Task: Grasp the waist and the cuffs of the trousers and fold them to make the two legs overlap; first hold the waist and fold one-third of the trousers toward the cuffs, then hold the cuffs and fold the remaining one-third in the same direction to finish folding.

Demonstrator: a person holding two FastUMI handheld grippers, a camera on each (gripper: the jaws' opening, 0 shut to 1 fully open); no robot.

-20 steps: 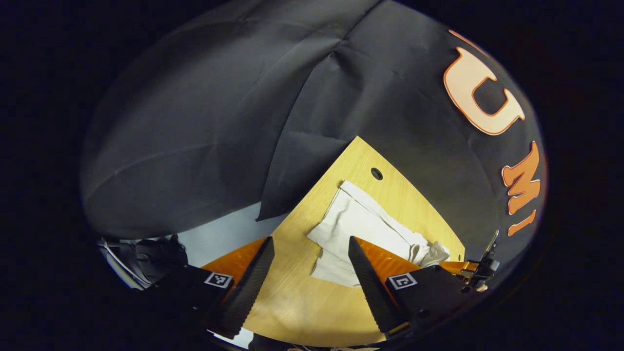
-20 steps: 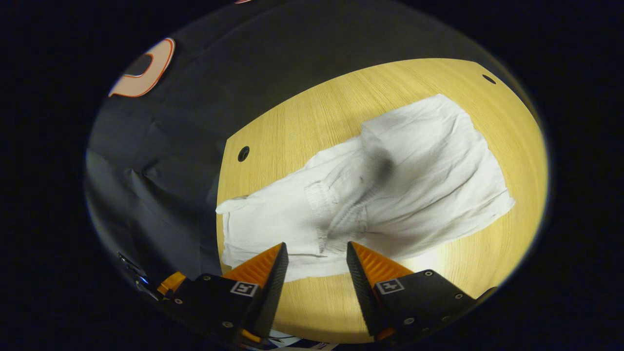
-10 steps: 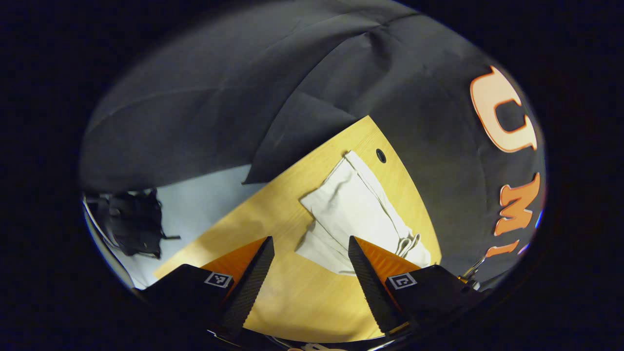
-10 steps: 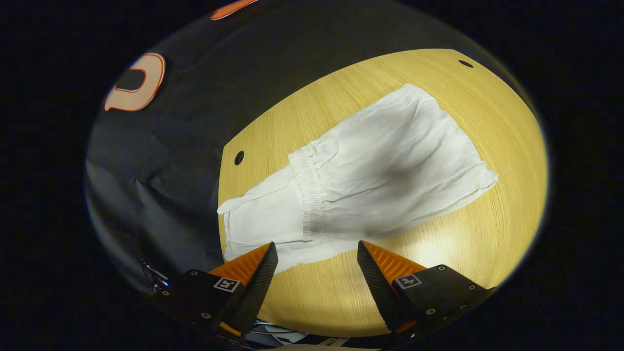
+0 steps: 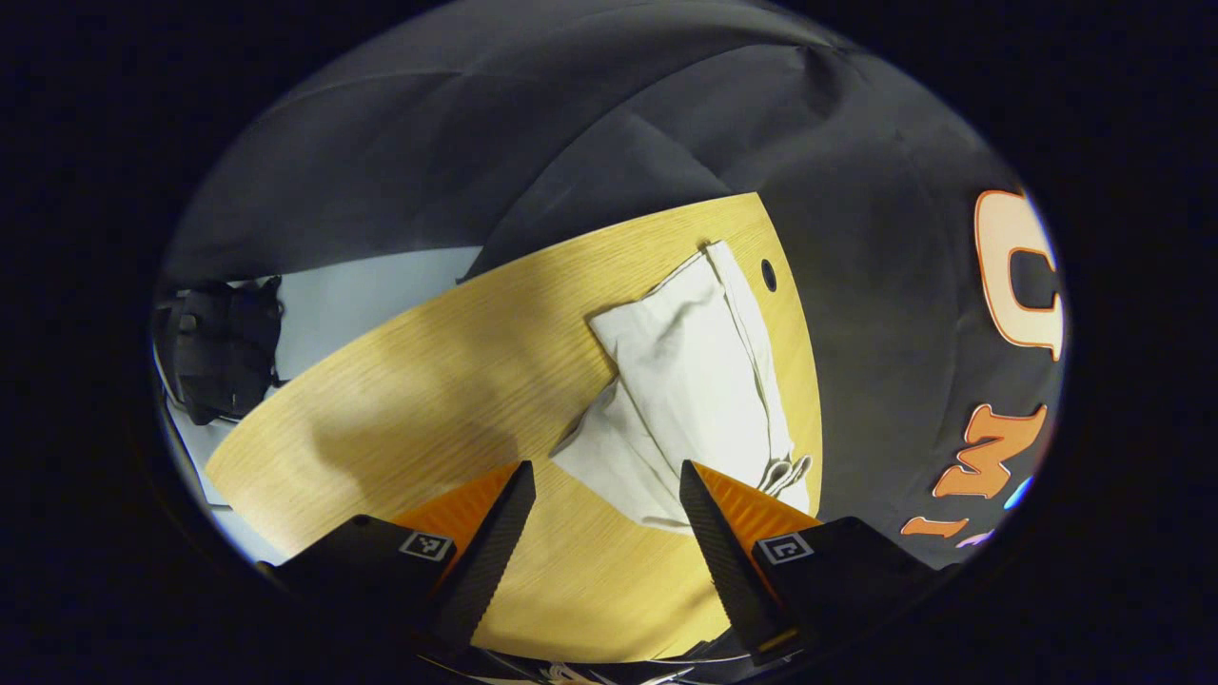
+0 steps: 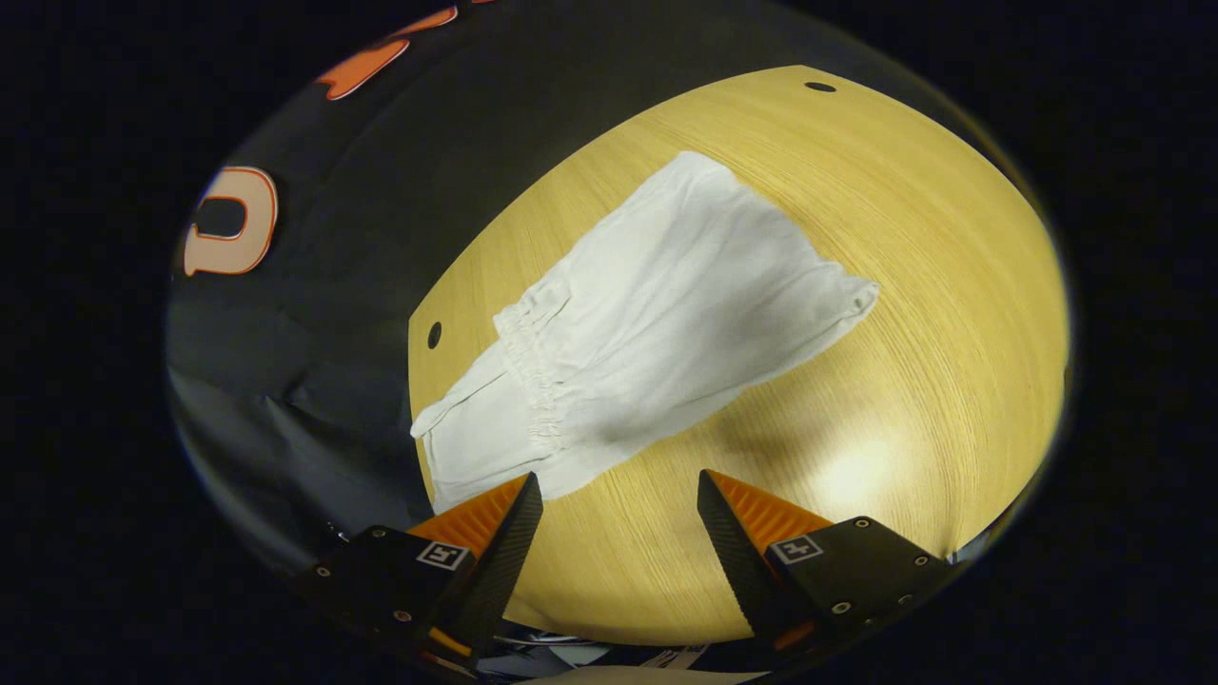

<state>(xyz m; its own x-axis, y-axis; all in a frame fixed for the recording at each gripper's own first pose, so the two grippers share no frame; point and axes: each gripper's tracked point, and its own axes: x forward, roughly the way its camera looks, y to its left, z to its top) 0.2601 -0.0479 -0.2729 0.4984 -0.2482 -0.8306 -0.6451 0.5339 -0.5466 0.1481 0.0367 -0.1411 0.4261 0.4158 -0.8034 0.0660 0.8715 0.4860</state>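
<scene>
On the table [image 6: 913, 314], trousers [image 6: 666, 314] now lie flat with the waist third folded over (bunched a second ago). Left gripper [image 5: 607, 490] and right gripper [image 6: 618, 499] have backed off, both released, holding nothing; cuff fold next.

A: Left tongs [image 5: 607, 518]?
B: Fingers spread wide apart, nothing between them, pointing toward 12 o'clock in the left gripper view, held off the surface.

A: Right tongs [image 6: 619, 528]?
B: Same: fingers parted, gripping nothing, aimed toward 12 o'clock in the right gripper view.
</scene>
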